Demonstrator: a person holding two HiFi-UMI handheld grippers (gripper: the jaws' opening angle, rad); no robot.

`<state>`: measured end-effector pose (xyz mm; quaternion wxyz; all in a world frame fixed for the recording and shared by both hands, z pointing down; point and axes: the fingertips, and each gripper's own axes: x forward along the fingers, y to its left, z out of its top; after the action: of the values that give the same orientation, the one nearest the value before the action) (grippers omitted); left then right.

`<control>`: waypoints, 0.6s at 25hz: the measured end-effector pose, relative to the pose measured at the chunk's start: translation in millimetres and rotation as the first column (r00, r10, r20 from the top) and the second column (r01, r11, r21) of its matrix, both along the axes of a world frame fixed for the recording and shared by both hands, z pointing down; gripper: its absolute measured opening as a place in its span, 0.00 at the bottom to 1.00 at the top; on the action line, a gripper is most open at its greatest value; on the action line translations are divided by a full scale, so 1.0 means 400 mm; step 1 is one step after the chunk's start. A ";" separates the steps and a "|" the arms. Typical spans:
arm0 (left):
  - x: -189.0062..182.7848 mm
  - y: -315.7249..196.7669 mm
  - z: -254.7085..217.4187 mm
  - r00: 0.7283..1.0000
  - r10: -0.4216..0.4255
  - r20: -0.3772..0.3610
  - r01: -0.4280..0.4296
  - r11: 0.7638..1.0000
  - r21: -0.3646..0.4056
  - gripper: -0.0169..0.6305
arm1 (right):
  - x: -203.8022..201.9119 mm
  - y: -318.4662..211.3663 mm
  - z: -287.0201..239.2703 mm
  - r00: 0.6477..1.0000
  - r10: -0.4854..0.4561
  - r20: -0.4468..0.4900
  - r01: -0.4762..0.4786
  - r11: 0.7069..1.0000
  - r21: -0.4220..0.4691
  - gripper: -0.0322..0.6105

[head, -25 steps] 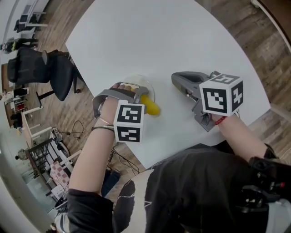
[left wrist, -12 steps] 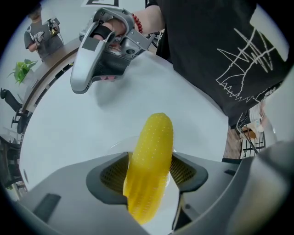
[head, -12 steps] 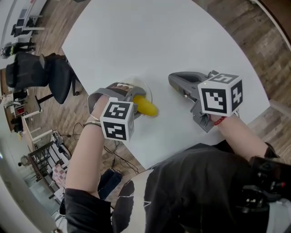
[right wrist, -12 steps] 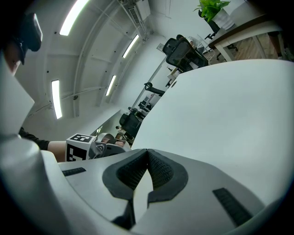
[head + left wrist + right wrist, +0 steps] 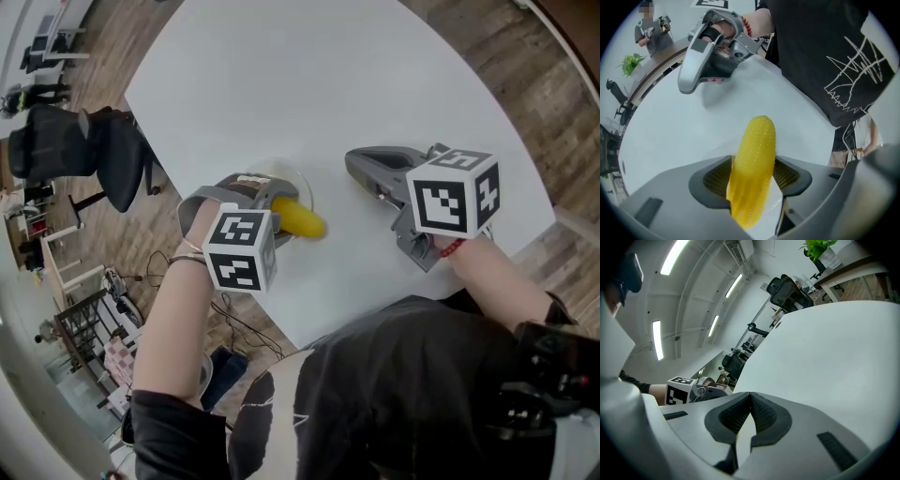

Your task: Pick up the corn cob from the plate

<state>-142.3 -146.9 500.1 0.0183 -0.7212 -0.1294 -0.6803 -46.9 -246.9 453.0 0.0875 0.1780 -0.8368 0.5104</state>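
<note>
The step in hand is the grasp itself. The left gripper (image 5: 267,194) hangs straight down over the plate (image 5: 291,173), near the edge of the white worktop (image 5: 328,84) that is closest to the person. In the left gripper view, the left gripper (image 5: 752,165) has the corn cob (image 5: 757,140) between its jaws. The dark pads (image 5: 790,174) lie against both flanks of the cob, and I see no gap on either side. I therefore judge that this gripper is closed on the cob, although the jaws stand wide because the cob is thick.

In the head view the corn cob (image 5: 298,217) is at the rim of the plate, with its far end reaching out past the rim. I cannot tell if it rests on the plate or is a little above it.

The right gripper (image 5: 356,165) lies low over the worktop, apart from the plate. In the right gripper view, the right gripper (image 5: 750,397) has its jaws together with nothing between them.

The next move, in my judgement, calls for a firm hold and a straight lift upward, so that the cob comes clear of the rim without dragging the light plate.

The long axis of the cob is about level and runs across the line between the pads. Its rounded tip points away from the plate, toward the side of the right gripper. The grip sits toward the other, thicker end, so the free end may dip during the lift.
</note>
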 end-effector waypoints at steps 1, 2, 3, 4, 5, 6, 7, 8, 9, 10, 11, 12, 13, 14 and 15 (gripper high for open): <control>0.001 0.000 0.001 0.999 -0.033 -0.003 0.033 0.999 -0.007 0.46 | 0.001 0.000 0.002 1.000 0.000 0.000 0.000 1.000 0.000 0.07; 0.005 -0.001 0.000 0.998 -0.067 -0.011 0.067 0.998 -0.012 0.46 | 0.002 -0.001 0.003 1.000 0.000 -0.002 0.000 1.000 0.001 0.07; 0.009 -0.003 -0.001 0.995 -0.100 -0.022 0.100 0.995 -0.016 0.45 | 0.003 -0.001 0.004 1.000 0.000 -0.003 0.000 1.000 0.001 0.07; 0.012 -0.005 -0.003 0.991 -0.129 -0.034 0.128 0.992 -0.017 0.45 | 0.003 -0.001 0.004 1.000 -0.001 -0.005 0.001 1.000 0.002 0.07; 0.013 -0.007 -0.006 0.988 -0.151 -0.044 0.151 0.988 -0.016 0.45 | 0.002 0.000 0.003 1.000 -0.002 -0.007 0.002 1.000 0.004 0.07; 0.012 -0.008 -0.007 0.985 -0.167 -0.051 0.167 0.986 -0.012 0.45 | 0.001 0.002 0.002 1.000 -0.003 -0.009 0.003 1.000 0.005 0.07; 0.010 -0.009 -0.009 0.982 -0.178 -0.058 0.178 0.984 -0.007 0.45 | -0.001 0.005 0.001 1.000 -0.004 -0.011 0.004 1.000 0.006 0.07; 0.009 -0.010 -0.010 0.980 -0.187 -0.064 0.188 0.982 0.000 0.45 | -0.002 0.008 0.000 1.000 -0.006 -0.013 0.006 1.000 0.008 0.07; 0.007 -0.009 -0.013 0.978 -0.195 -0.070 0.196 0.981 0.004 0.45 | -0.005 0.011 -0.001 1.000 -0.007 -0.016 0.008 1.000 0.010 0.07; 0.006 -0.008 -0.016 0.976 -0.203 -0.075 0.204 0.979 0.007 0.45 | -0.008 0.015 -0.004 1.000 -0.009 -0.017 0.009 1.000 0.013 0.07; 0.004 -0.007 -0.019 0.975 -0.209 -0.079 0.211 0.977 0.012 0.45 | -0.010 0.019 -0.008 1.000 -0.011 -0.018 0.011 1.000 0.015 0.07; 0.002 -0.008 -0.021 0.974 -0.213 -0.081 0.215 0.976 0.018 0.45 | -0.012 0.022 -0.011 1.000 -0.013 -0.019 0.013 1.000 0.017 0.07; 0.000 -0.010 -0.021 0.973 -0.215 -0.083 0.218 0.976 0.026 0.45 | -0.013 0.024 -0.013 1.000 -0.015 -0.019 0.015 1.000 0.018 0.07; -0.001 -0.013 -0.020 0.973 -0.216 -0.084 0.219 0.975 0.035 0.45 | -0.014 0.026 -0.013 1.000 -0.016 -0.021 0.017 1.000 0.019 0.07; -0.001 -0.016 -0.019 0.972 -0.217 -0.086 0.221 0.974 0.043 0.44 | -0.014 0.027 -0.013 1.000 -0.017 -0.023 0.017 1.000 0.019 0.07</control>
<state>-142.9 -153.3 492.4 -0.0326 -0.7571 -0.0304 -0.6518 -52.5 -236.0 447.9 0.0998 0.1776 -0.8420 0.4995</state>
